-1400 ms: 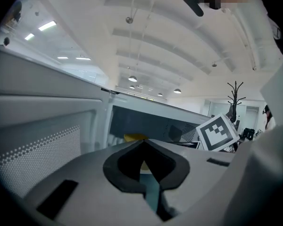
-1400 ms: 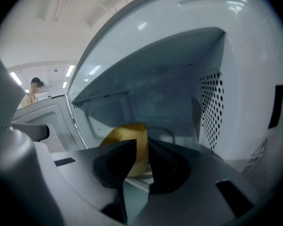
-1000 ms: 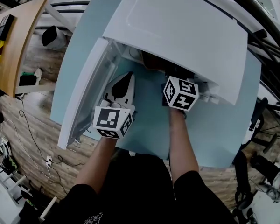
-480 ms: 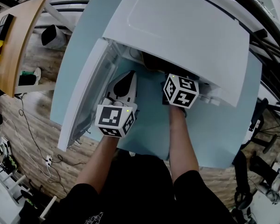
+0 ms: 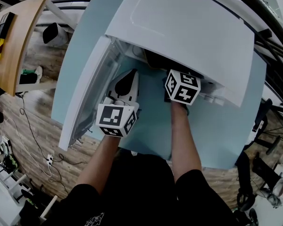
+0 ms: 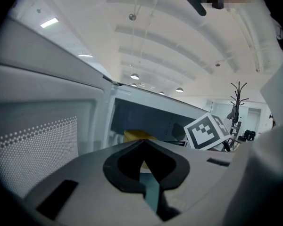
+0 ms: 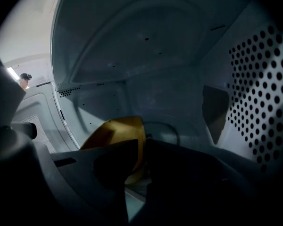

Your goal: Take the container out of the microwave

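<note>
A white microwave [image 5: 179, 27] stands on a light blue table [image 5: 221, 126], its door [image 5: 85, 98] swung open to the left. In the right gripper view a yellow container [image 7: 115, 131] sits on the cavity floor. My right gripper [image 7: 142, 142] reaches inside; its jaws have just been closing and now pinch the container's rim. From the head view only its marker cube [image 5: 182, 87] shows at the opening. My left gripper [image 5: 131, 76] hangs shut and empty in front of the open door, pointing at the cavity, where the yellow container [image 6: 137, 135] shows.
The cavity's perforated side wall [image 7: 262, 79] is close on the right of my right gripper. The door's dotted window [image 6: 33, 149] is just left of the left gripper. A wooden desk [image 5: 14, 36] and floor cables [image 5: 33, 140] lie left of the table.
The right gripper's marker cube has crept slightly toward the microwave's mouth. The left gripper has stayed where it was.
</note>
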Demonstrator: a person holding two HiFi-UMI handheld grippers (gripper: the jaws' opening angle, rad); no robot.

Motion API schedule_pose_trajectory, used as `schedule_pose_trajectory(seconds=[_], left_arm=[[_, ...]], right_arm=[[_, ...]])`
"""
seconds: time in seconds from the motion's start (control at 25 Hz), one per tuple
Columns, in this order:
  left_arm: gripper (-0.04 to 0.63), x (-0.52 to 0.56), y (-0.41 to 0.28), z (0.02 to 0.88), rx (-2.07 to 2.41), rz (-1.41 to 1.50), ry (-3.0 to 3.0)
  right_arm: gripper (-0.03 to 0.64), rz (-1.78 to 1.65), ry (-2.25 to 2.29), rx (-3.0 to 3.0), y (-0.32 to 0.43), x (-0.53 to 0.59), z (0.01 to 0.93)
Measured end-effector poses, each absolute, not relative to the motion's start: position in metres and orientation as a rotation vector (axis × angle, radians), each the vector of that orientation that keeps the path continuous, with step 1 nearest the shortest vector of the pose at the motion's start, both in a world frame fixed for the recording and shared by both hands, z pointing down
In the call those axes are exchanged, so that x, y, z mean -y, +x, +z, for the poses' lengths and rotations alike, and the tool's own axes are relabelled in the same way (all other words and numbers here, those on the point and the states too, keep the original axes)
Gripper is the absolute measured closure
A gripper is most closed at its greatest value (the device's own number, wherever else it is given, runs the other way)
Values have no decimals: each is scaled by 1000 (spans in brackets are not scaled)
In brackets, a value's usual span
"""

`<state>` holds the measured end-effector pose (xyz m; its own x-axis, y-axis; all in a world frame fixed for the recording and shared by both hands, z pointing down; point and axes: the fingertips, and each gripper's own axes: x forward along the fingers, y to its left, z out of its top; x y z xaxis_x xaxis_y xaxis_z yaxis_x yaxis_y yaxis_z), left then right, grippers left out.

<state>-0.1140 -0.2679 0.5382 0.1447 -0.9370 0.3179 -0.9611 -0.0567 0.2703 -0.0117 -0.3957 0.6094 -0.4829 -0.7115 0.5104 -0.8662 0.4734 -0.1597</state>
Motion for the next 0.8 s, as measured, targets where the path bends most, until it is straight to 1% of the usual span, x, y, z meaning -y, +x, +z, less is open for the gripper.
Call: schedule_pose_trajectory(seconds=[0.12, 0.8], left_arm=[[589, 267, -115, 537, 1816, 77, 2017], [589, 262, -116, 528, 1818, 82, 2031]], right_arm=[[584, 558, 1325, 2339, -11, 396, 610], [595, 585, 1307, 2408, -12, 384, 593]])
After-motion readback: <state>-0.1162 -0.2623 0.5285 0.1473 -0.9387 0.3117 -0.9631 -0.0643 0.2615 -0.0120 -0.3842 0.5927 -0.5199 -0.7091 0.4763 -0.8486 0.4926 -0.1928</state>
